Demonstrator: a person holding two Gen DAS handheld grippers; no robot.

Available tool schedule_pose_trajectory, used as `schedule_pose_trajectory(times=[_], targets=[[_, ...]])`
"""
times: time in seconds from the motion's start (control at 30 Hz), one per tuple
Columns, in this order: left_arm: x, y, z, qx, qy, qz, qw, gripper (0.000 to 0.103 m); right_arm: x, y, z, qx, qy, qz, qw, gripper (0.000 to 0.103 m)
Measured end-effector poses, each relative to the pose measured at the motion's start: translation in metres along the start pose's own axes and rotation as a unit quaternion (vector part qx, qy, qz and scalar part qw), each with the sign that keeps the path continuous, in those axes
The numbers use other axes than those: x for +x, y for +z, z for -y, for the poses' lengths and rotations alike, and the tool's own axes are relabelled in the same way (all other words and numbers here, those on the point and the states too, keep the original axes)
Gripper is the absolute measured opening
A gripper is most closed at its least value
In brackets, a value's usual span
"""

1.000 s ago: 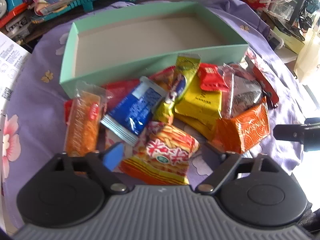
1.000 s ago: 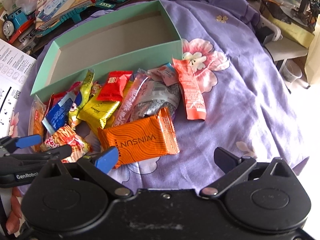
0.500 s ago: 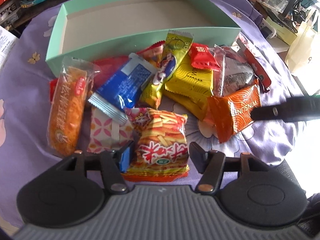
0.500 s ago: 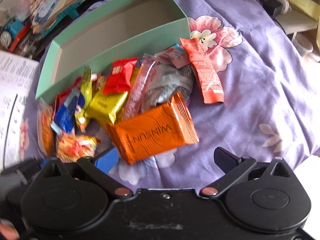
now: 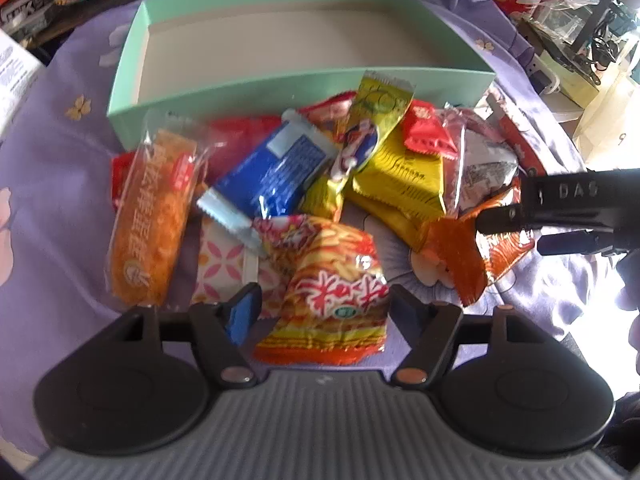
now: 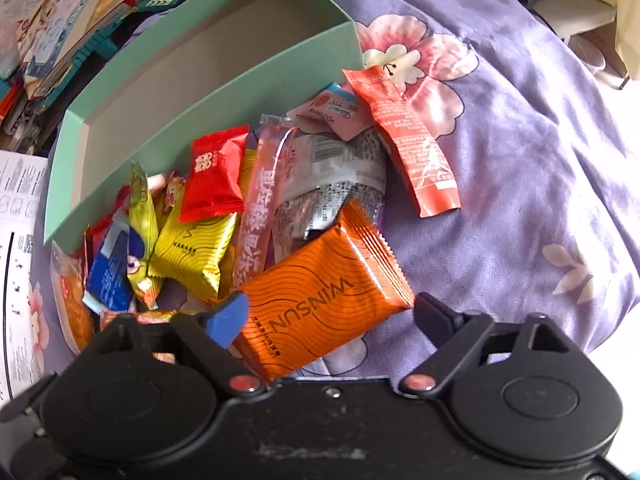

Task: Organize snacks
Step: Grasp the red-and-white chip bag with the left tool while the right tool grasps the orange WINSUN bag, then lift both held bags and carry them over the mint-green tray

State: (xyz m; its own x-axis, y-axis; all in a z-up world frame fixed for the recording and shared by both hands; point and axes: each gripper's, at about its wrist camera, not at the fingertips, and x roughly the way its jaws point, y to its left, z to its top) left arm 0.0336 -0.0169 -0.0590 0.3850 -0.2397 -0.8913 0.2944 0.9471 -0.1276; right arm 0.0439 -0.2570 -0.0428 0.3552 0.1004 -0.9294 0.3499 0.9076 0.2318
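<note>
Both grippers spread, gripping nothing: the left gripper [image 5: 322, 308] straddles the chip bag [image 5: 330, 292], the right gripper [image 6: 330, 316] straddles the orange pack [image 6: 320, 300], the box [image 5: 132, 80] directly beyond.

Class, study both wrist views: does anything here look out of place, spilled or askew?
Yes. The mint box sits empty while the snacks lie heaped on the purple cloth beside it, overlapping at all angles. A yellow stick packet leans against the box wall. No visible tears or spills.
</note>
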Motion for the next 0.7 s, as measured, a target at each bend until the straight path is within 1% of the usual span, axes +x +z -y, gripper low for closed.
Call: schedule_pose_trajectory(times=[0.03, 0.1, 0.13, 0.17, 0.2, 0.23, 0.3, 0.37, 0.53, 0.6, 0.63, 0.7], targets=[[-0.001, 0.001, 0.002, 0.004, -0.001, 0.003, 1.0, 0.07, -0.001, -0.001, 0.0, -0.008, -0.006, 0.007, 1.0, 0.08], [-0.001, 0.005, 0.005, 0.012, -0.006, 0.006, 0.9999, 0.07, -0.004, -0.001, -0.002, -0.02, -0.017, 0.019, 0.999, 0.08], [0.0, 0.006, 0.007, 0.016, -0.009, 0.007, 0.9998, 0.068, -0.004, -0.001, -0.002, -0.023, -0.024, 0.024, 0.999, 0.08], [0.001, 0.007, 0.01, 0.018, -0.012, 0.005, 0.9997, 0.055, -0.005, 0.0, -0.001, -0.021, -0.023, 0.023, 0.999, 0.08], [0.002, 0.007, 0.011, 0.021, -0.013, 0.003, 0.9997, 0.049, -0.008, 0.002, 0.003, -0.011, -0.015, 0.014, 1.0, 0.08], [0.002, 0.007, 0.012, 0.023, -0.016, 0.003, 0.9996, 0.049, -0.007, 0.003, 0.007, 0.007, 0.0, -0.005, 1.0, 0.08], [0.002, 0.007, 0.014, 0.024, -0.022, 0.005, 0.9995, 0.049, -0.004, 0.002, 0.015, 0.046, 0.027, -0.039, 0.998, 0.084], [0.003, 0.005, 0.013, 0.023, -0.027, 0.003, 0.9994, 0.049, -0.001, 0.0, 0.018, 0.065, 0.035, -0.05, 0.996, 0.085], [0.003, 0.002, 0.009, 0.019, -0.034, -0.002, 0.9993, 0.051, 0.009, 0.008, 0.011, 0.086, 0.039, -0.044, 0.995, 0.085], [0.004, 0.001, 0.007, 0.015, -0.038, -0.004, 0.9992, 0.051, 0.016, 0.017, 0.002, 0.089, 0.031, -0.041, 0.995, 0.087], [0.004, 0.001, 0.005, 0.012, -0.04, -0.005, 0.9991, 0.052, 0.02, 0.02, -0.003, 0.084, 0.025, -0.037, 0.995, 0.087], [0.005, 0.001, 0.004, 0.01, -0.039, -0.008, 0.9992, 0.053, 0.024, 0.019, -0.015, 0.046, 0.009, -0.023, 0.999, 0.083]])
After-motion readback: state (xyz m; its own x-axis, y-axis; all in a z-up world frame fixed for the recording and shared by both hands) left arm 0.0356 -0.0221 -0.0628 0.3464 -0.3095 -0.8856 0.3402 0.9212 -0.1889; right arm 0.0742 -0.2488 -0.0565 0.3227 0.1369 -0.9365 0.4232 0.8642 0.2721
